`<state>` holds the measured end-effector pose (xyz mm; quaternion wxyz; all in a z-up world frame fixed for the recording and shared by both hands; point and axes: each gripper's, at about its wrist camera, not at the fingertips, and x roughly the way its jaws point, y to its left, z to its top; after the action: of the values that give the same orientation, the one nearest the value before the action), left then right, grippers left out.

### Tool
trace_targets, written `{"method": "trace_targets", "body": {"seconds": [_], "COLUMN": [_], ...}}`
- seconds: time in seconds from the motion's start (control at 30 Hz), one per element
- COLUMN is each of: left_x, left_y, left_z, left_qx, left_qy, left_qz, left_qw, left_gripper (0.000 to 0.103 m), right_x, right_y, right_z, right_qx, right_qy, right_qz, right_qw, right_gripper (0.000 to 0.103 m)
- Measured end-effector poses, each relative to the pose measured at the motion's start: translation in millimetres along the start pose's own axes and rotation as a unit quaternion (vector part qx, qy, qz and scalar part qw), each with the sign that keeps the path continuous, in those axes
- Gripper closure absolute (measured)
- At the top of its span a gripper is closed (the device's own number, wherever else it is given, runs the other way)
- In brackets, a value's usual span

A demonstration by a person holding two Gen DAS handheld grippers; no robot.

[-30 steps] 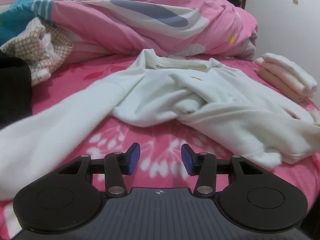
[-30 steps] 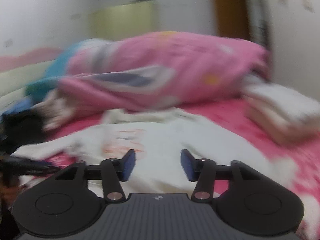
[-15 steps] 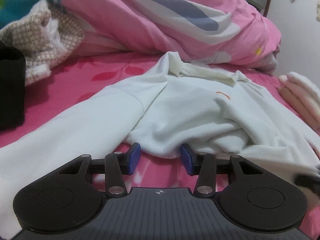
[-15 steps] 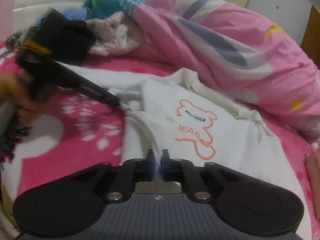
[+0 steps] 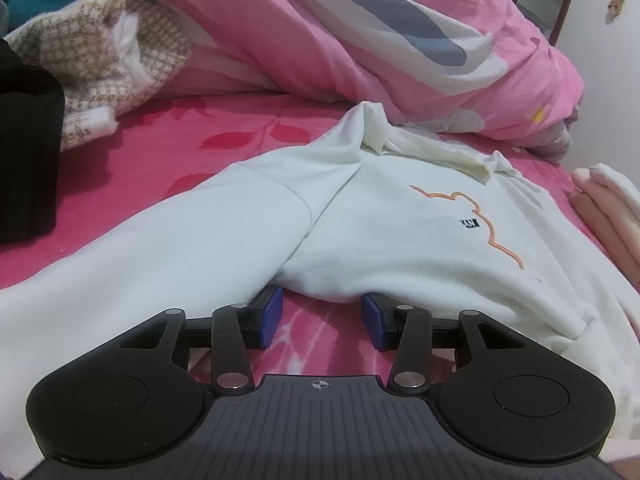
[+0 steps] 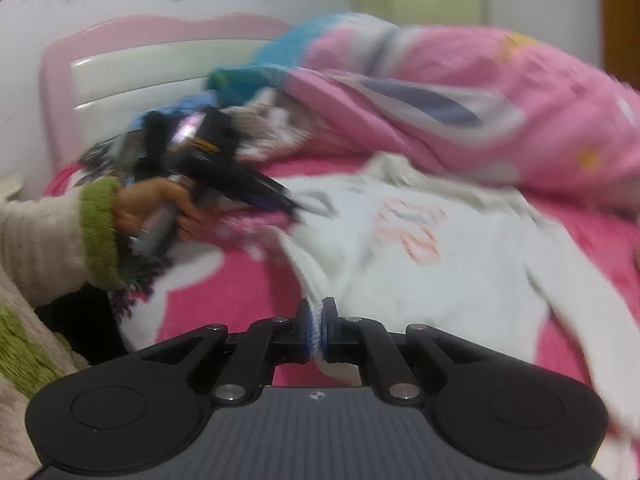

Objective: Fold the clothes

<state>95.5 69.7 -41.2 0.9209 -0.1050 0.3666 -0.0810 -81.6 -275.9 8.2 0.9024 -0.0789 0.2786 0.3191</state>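
A white long-sleeved fleece sweatshirt [image 5: 400,240] with an orange outline drawing on its chest lies spread across the centre of the frame on a bright pink floral bedsheet [image 5: 180,152]; a small dark printed label beside the drawing is too small to read. In the right wrist view the right gripper [image 6: 318,330] at lower centre is clenched on a white ribbed edge of the sweatshirt. The left gripper [image 5: 322,322] stands released, its blue pads [image 5: 272,312] apart with the garment's lower fold just above them and nothing pinched. A hand [image 6: 160,208] in a green-cuffed cream sleeve grips the left tool at centre left. Behind, a heaped pink patterned duvet [image 5: 400,40] fills the upper frame; folded pale pink and white cloths [image 5: 608,208] sit at the right edge
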Motion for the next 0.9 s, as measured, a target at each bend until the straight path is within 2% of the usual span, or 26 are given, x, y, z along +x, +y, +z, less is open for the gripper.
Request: {"method": "trace_targets", "body": {"seconds": [0.1,0.23,0.33,0.37,0.47,0.53,0.6,0.7,0.83,0.9], "left_x": [-17,-39,-49,-50,-42,-35,-34,-47,-99,-131], "left_y": [-1,-7,-25,-33,-55,-60,-62,-67,-64,-58], "left_z": [-9,-26,-40,-43,-51,-53,-53,-53,-51,-52], "left_qx": [-0.009,-0.023,-0.001,0.015,0.051,0.049,0.045,0.053,0.046,0.056], "left_qy": [0.022,0.067,0.08,0.078,0.076,0.071,0.068,0.062,0.053,0.049], "left_qz": [-0.043,-0.11,-0.142,-0.141,-0.101,-0.076,-0.069,-0.07,-0.113,-0.122], "left_qw": [0.9988,0.9913,0.9866,0.9869,0.9906,0.9934,0.9943,0.9942,0.9911,0.9898], "left_gripper": [0.057,0.057,0.057,0.057,0.06,0.079,0.095,0.097,0.097,0.097], "right_x": [5,12,11,10,7,7,8,6,2,0], "right_y": [-12,-12,-13,-15,-17,-14,-9,-3,-1,0], "right_z": [-17,-29,-36,-37,-41,-41,-41,-40,-39,-37], "right_qx": [0.028,0.038,0.05,0.056,0.068,0.06,0.046,0.031,0.025,0.017], "right_qy": [0.012,0.008,-0.003,-0.008,-0.019,-0.023,-0.026,-0.034,-0.04,-0.04], "right_qz": [-0.016,-0.017,-0.017,-0.016,-0.016,-0.021,-0.032,-0.046,-0.048,-0.044], "right_qw": [0.999,0.999,0.999,0.998,0.997,0.998,0.998,0.998,0.998,0.998], "right_gripper": [0.099,0.099,0.098,0.098,0.098,0.098,0.098,0.097,0.097,0.097]}}
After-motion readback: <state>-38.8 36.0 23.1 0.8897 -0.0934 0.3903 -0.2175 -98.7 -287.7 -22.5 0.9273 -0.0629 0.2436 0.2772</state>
